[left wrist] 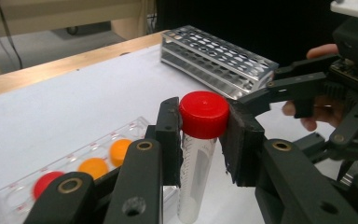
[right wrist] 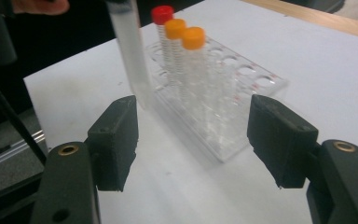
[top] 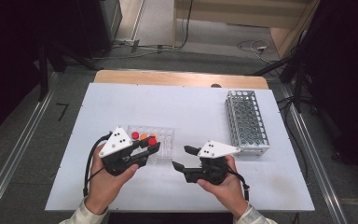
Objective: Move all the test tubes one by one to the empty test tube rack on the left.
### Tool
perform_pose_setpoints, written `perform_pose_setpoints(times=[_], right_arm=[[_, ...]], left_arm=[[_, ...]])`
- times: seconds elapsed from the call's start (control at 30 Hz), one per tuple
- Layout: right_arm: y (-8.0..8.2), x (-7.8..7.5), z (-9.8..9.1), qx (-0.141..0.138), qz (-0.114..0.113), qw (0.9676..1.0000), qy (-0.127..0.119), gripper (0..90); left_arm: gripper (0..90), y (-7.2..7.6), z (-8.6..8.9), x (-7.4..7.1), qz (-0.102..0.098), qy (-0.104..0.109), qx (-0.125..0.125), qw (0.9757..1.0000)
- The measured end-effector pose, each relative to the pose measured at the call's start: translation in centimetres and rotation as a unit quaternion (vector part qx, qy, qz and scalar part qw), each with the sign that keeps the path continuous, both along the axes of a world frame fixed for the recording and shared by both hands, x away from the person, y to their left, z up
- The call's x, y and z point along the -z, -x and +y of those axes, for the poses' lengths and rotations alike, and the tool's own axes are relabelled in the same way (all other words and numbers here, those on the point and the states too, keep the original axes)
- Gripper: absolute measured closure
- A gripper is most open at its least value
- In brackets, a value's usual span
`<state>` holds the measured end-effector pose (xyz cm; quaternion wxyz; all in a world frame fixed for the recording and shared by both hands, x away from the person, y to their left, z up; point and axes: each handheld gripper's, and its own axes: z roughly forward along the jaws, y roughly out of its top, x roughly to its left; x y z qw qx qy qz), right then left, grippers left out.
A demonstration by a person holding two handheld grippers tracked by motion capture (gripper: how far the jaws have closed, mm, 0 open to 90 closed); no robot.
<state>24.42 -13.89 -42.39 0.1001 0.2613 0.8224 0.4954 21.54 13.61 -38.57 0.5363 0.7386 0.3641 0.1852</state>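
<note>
My left gripper (top: 151,145) (left wrist: 204,135) is shut on the red cap of a clear tube (left wrist: 204,114) (top: 152,141), held upright just above the white table, by the near end of a clear plastic rack (top: 165,140) (right wrist: 242,93). In that rack stand a red-capped tube (right wrist: 162,14) and two orange-capped tubes (right wrist: 193,37) (left wrist: 93,165). My right gripper (top: 181,157) (right wrist: 193,140) is open a short way to the right, its jaws pointing at the rack with nothing between them. The held tube's body (right wrist: 130,56) hangs left of the rack in the right gripper view.
A metal mesh tube rack (top: 247,122) (left wrist: 214,56) lies at the right of the white board (top: 191,107). A wooden table edge (top: 177,78) runs behind the board. Cables and stands sit on the floor beyond.
</note>
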Motion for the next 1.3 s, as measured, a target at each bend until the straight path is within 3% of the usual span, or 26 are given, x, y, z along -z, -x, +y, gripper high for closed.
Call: perform_pose_setpoints(times=[0.3,0.6,0.93,1.3], right_arm=[[-0.5,0.5,-2.8,0.035,0.012,0.9993,-0.001,33.2],[-0.5,0.6,-3.4,0.041,0.012,0.9991,0.0,34.1],[-0.6,0.7,-3.5,0.042,0.013,0.999,-0.001,34.8],[-0.7,0.7,-3.7,0.045,0.014,0.9989,-0.001,35.4]], left_arm=[[70.8,-0.1,2.2,-1.0,-0.003,0.008,-0.028,0.9996],[70.8,-0.7,4.2,-1.2,-0.014,-0.002,-0.072,0.9973],[70.8,-2.0,5.4,0.1,-0.033,0.0,-0.119,0.9923],[70.7,-3.2,5.2,2.3,-0.019,-0.009,-0.133,0.9909]])
